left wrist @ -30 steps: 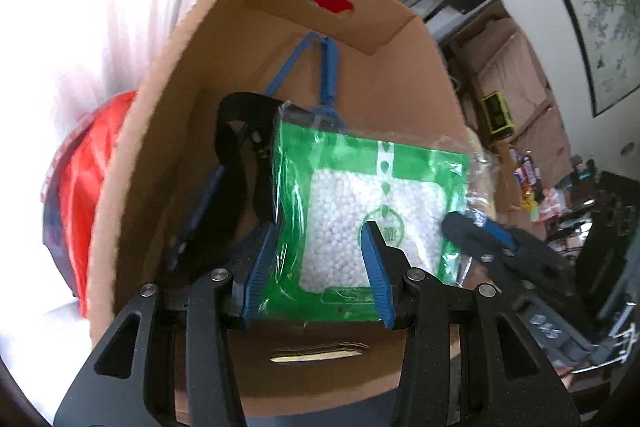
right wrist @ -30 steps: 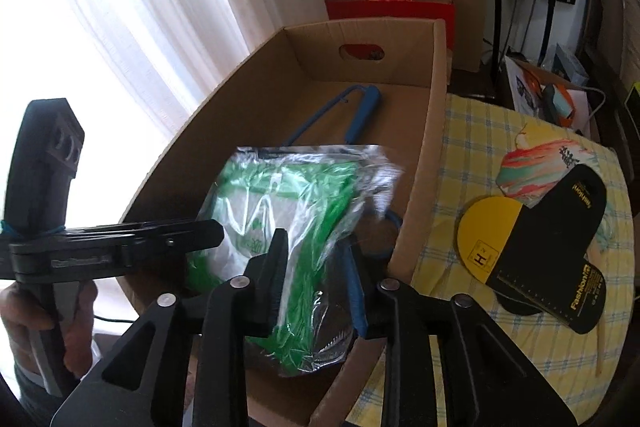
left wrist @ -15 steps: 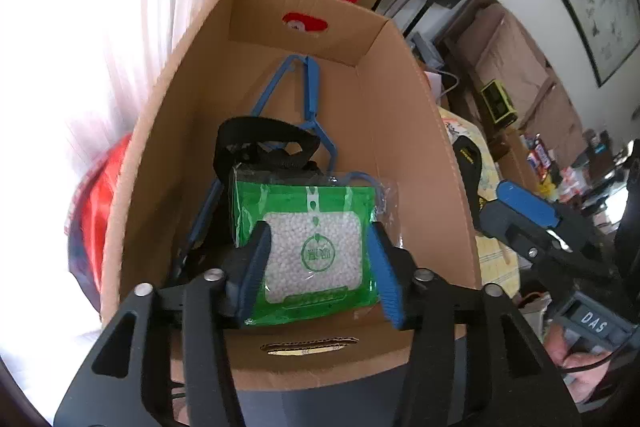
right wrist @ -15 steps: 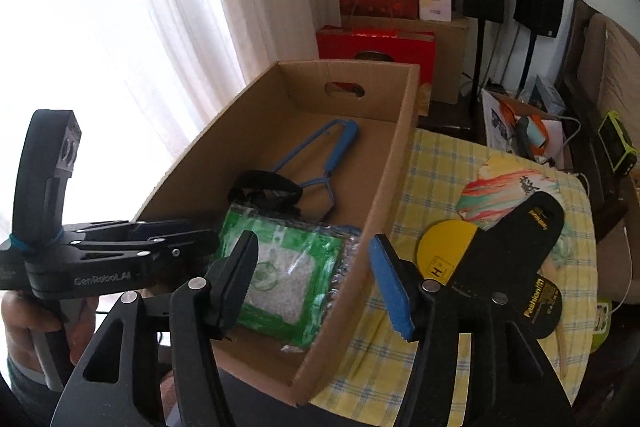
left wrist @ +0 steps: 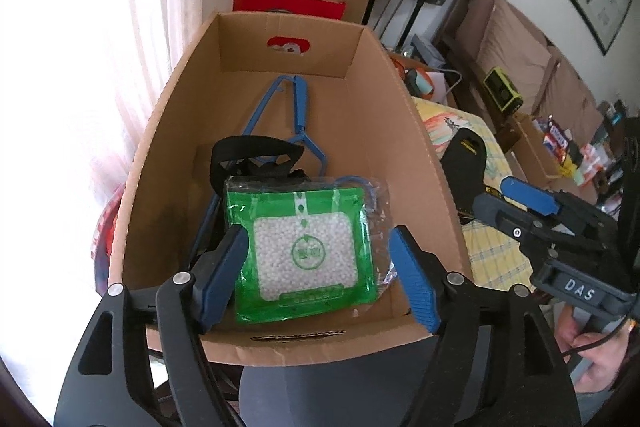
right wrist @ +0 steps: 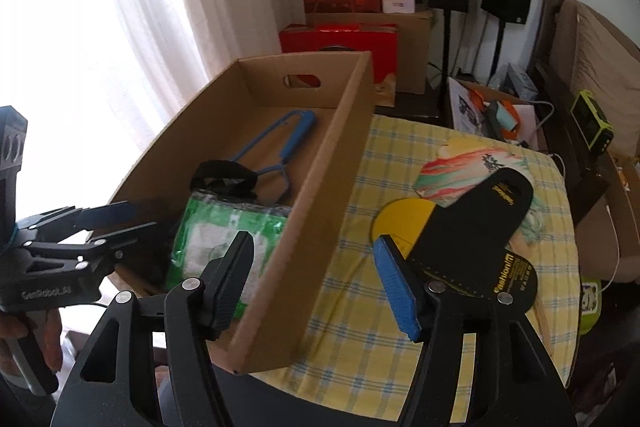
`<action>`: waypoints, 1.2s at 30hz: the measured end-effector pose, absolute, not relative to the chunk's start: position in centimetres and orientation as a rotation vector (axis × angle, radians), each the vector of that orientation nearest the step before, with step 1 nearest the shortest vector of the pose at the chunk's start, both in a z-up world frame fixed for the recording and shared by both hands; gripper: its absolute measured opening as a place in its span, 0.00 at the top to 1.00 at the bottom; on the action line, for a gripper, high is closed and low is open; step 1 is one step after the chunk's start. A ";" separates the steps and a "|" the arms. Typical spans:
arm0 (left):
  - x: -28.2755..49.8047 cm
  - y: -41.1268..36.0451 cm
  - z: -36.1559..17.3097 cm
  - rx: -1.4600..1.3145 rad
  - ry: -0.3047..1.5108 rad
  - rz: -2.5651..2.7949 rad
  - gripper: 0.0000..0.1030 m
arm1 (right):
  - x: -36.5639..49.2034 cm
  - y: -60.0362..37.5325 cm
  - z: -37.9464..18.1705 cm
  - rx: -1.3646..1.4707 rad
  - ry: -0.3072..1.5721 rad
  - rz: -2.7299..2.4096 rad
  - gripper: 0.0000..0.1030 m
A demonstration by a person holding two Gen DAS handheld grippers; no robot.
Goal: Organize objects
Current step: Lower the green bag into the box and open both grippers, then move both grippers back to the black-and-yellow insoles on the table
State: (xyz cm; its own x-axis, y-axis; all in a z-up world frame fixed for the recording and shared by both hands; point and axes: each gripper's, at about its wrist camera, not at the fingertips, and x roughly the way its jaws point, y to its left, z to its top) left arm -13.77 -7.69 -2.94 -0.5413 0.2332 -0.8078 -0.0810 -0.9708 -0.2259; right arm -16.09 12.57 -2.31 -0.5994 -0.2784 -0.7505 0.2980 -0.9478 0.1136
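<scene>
- Left wrist view: your left gripper (left wrist: 316, 279) hovers over the near end of the cardboard box (left wrist: 424, 147), its blue-padded fingers (left wrist: 218, 277) spread wide and holding nothing.
- The green pouch of white beads (left wrist: 302, 247) lies flat in the box, between the fingers but untouched, resting partly on a black strap (left wrist: 256, 151) and a blue wire hanger (left wrist: 298, 107).
- Readable writing: "DAS" on the body of your right gripper (left wrist: 528, 195) at the right edge; a round green emblem on the pouch, its characters too small to read.
- Right wrist view: your right gripper (right wrist: 316, 275) is likewise spread apart and empty, straddling the box wall (right wrist: 320, 187); one finger is over the pouch (right wrist: 224, 231), the other over the yellow checked cloth (right wrist: 400, 155).
- Labels: "Fashion" in gold on the black insole (right wrist: 480, 227); "GenRobot.AI" on the left gripper (right wrist: 100, 223).
- Change: one second ago the right gripper pinched the pouch in mid-air; now it has let go, the pouch sits in the box, and both grippers have drawn back.
</scene>
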 end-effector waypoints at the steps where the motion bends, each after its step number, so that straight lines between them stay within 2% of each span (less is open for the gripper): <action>1: -13.7 -7.5 -2.9 -1.396 -0.235 2.603 0.32 | -16.0 12.8 -2.3 1.192 0.037 -2.562 0.35; 2: -13.6 -7.3 -2.7 -1.389 -0.230 2.607 0.31 | -16.0 13.1 -2.3 1.192 0.040 -2.571 0.33; 4: -13.4 -7.0 -2.3 -1.370 -0.227 2.620 0.25 | -15.7 13.6 -2.2 1.185 0.034 -2.582 0.15; 5: -13.3 -6.9 -2.1 -1.356 -0.225 2.631 0.20 | -15.6 13.9 -2.2 1.181 0.022 -2.584 0.13; 11: -12.8 -6.3 -1.3 -1.300 -0.259 2.664 0.06 | -15.4 15.7 -2.1 1.191 0.016 -2.641 0.01; 16: -12.5 -5.6 -1.1 -1.267 -0.251 2.683 0.00 | -15.2 17.3 -1.9 1.197 -0.002 -2.682 0.00; 36: -9.9 1.0 -0.6 -1.149 -0.118 2.652 0.00 | -13.6 27.8 -2.2 1.233 -0.203 -2.812 0.00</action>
State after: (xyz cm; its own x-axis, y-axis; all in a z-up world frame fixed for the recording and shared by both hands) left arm -9.89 0.99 -0.63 -0.6583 0.2577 -0.7073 -0.1940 -0.9659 -0.1714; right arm -13.59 27.81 -2.24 -0.6769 -0.1119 -0.7276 0.0064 -0.9892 0.1462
